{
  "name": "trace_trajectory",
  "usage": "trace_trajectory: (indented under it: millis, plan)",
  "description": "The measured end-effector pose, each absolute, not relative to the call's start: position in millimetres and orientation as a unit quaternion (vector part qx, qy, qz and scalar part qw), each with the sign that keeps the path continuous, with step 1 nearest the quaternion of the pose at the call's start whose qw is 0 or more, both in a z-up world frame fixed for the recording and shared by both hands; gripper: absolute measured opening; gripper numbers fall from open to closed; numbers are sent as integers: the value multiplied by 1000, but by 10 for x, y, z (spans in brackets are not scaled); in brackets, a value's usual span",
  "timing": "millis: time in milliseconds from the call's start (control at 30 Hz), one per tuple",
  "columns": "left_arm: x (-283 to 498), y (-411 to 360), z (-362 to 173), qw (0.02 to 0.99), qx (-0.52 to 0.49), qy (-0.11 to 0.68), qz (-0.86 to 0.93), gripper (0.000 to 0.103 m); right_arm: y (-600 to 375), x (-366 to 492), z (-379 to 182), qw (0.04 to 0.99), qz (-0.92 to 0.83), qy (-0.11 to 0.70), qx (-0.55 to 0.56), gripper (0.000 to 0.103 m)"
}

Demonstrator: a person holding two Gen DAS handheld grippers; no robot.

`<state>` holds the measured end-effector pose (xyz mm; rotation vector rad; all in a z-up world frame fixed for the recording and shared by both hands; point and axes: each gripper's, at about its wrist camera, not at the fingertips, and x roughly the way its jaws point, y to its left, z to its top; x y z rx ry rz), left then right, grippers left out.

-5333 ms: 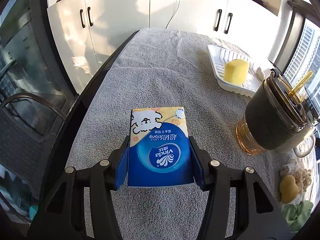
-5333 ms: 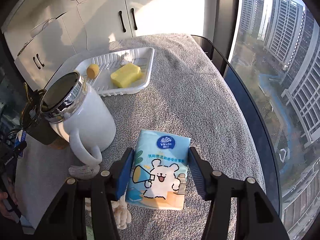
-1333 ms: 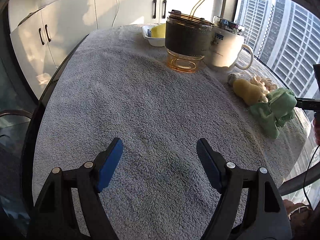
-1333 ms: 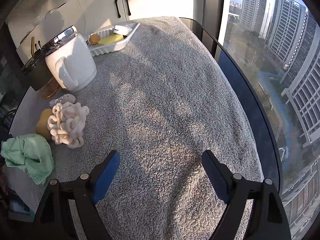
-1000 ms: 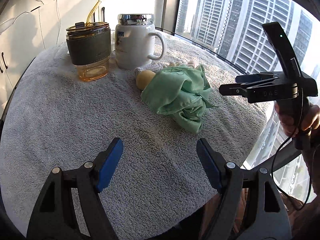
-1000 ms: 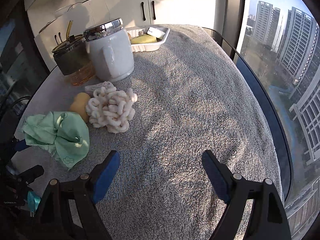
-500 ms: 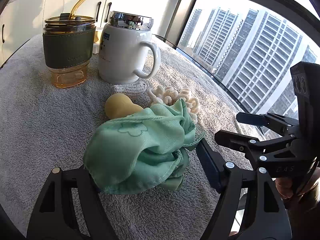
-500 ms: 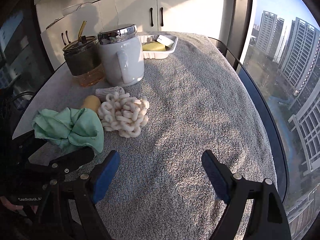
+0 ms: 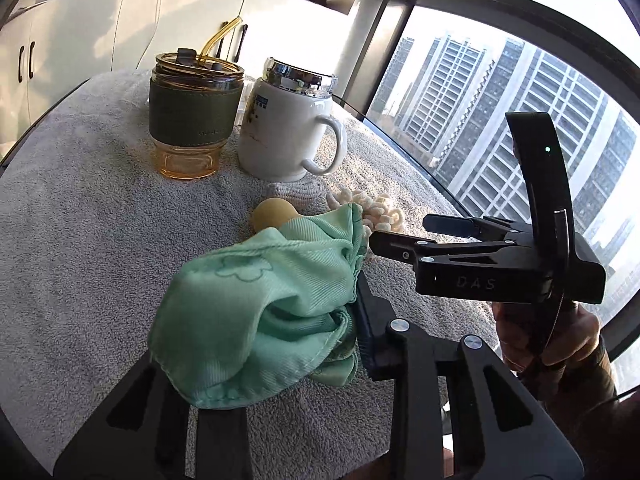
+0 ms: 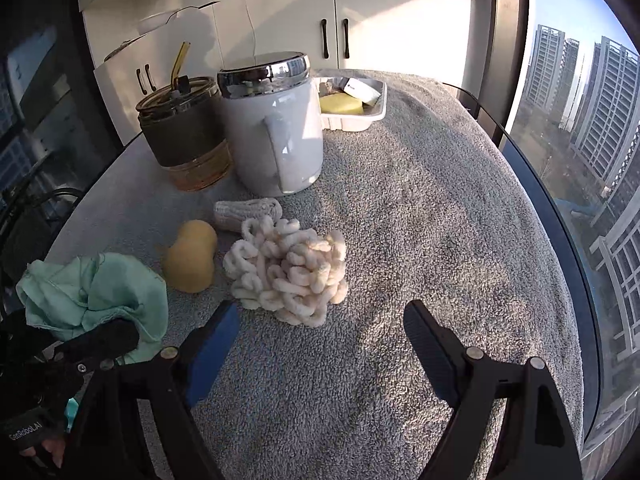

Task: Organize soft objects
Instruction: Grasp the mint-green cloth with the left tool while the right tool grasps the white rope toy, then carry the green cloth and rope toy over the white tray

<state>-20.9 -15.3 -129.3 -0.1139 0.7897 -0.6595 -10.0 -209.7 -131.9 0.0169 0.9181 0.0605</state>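
- The left gripper (image 9: 280,344), at the bottom centre of its own view, was closing its jaws on the bunched green cloth (image 9: 264,300), which lay between them on the grey towel (image 9: 80,220).
- The right gripper (image 10: 320,344) stood with fingers wide apart and empty, low in its view, just below the cream looped yarn bundle (image 10: 288,272).
- A yellow sponge (image 10: 190,256) lay left of the bundle, touching it.

A round table under a grey towel (image 10: 420,208) carries everything. On the towel stand a tumbler (image 10: 184,140), a white mug (image 10: 276,136) and a tray (image 10: 356,120). Nearer lie a knitted roll (image 10: 248,210), a yellow sponge (image 10: 190,256), a cream yarn bundle (image 10: 292,276) and a green cloth (image 10: 96,292).
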Motion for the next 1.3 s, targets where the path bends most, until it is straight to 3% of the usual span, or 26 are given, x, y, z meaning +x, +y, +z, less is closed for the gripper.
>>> trace_trajectory:
  millis: [333, 433, 467, 567, 1300]
  plan:
    - [-159, 173, -1333, 879, -78, 382, -275, 29, -1963, 335, -1517, 878, 24, 478, 29, 82]
    - [-113, 182, -1331, 882, -79, 378, -270, 29, -1941, 344, -1538, 876, 22, 480, 30, 69]
    - [-91, 193, -1321, 883, -80, 378, -268, 29, -1918, 340, -1536, 877, 25, 479, 24, 52]
    - [-49, 231, -1309, 885, -85, 376, -263, 29, -1907, 322, -1493, 871, 46, 488, 40, 28]
    - [631, 849, -1203, 915, -58, 366, -159, 29, -2571, 133, -1148, 882, -40, 468, 44, 25]
